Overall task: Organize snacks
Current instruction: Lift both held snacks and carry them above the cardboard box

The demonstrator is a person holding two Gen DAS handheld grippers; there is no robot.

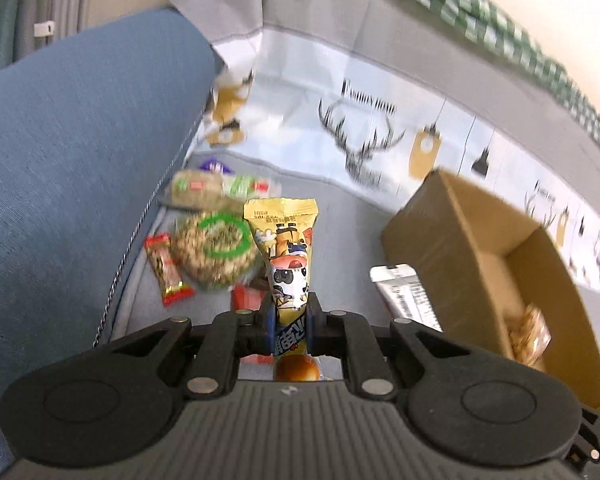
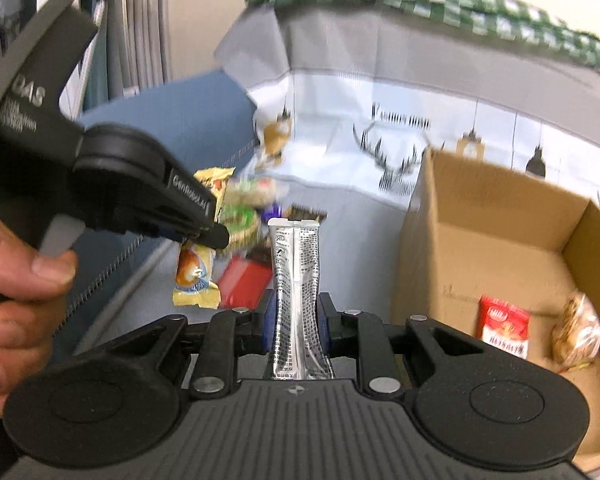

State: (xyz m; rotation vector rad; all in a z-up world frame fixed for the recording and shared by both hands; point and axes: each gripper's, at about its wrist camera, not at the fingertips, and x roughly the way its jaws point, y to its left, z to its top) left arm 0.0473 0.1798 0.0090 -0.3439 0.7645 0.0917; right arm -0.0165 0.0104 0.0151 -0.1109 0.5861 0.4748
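Snacks lie loose in a heap (image 1: 212,240) on the grey sofa seat, beside the blue cushion (image 1: 80,160), while the cardboard box (image 2: 500,248) nearby already holds a few. The left gripper (image 1: 291,316) is clenched on a yellow packet (image 1: 286,248), gripped low so it stands upright and clear of the heap. The right gripper (image 2: 296,316) pinches a silver packet (image 2: 296,272) likewise, probably bound for the box.

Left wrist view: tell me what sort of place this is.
Probably a home living room, with the work done on a sofa seat: a blue cushion, a grey deer-print throw over the backrest, and loose snacks beside a cardboard box.
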